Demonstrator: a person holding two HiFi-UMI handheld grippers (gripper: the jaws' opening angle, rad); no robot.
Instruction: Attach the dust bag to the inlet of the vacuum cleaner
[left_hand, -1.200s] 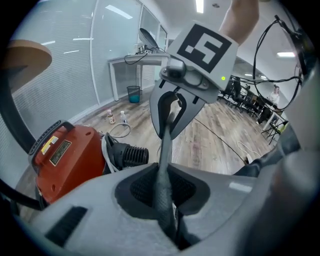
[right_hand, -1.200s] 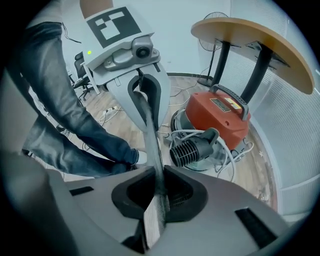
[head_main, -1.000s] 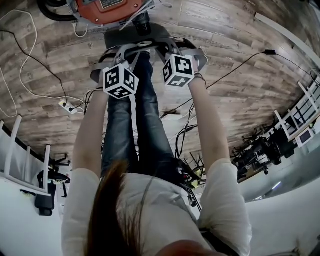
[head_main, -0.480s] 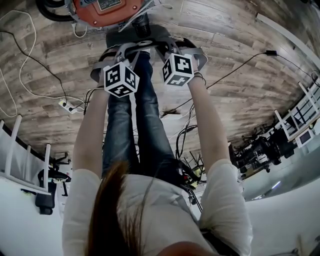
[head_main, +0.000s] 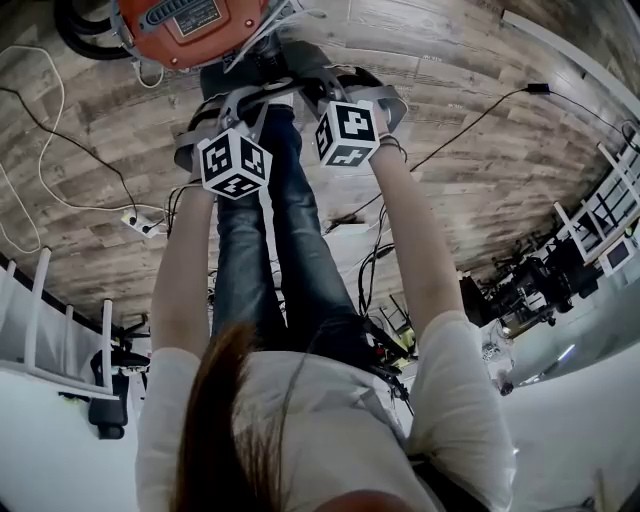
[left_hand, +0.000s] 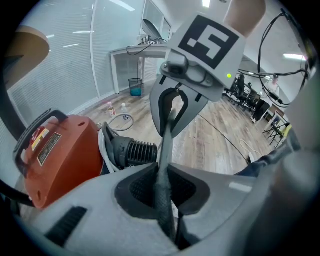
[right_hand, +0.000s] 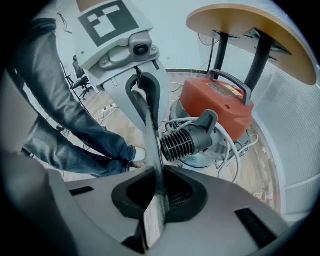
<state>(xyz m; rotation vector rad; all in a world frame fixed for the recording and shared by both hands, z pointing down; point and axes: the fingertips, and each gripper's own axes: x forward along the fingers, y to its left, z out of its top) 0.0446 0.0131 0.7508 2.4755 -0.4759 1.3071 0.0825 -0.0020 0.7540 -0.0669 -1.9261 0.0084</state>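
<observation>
No material change: the left hand-held gripper (left_hand: 162, 197) and right hand-held gripper (right_hand: 157, 197) stay clamped, jaws narrow, on the dust bag (left_hand: 164, 150) edge stretched between them, just short of the orange vacuum cleaner (head_main: 190, 25). Only the head view shifted. Judged: ribbed black inlet (right_hand: 187, 140) not yet fitted.

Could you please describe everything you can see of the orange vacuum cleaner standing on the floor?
The vacuum cleaner has a glossy orange-red top that looks like plastic, with a dark arched handle over it and a rectangular label below the handle. A black ribbed cylinder juts from its side, and a white cable loops loosely around that. A paler lower body shows underneath. It stands upright on the wooden floor, beside the dark legs of a round table.
</observation>
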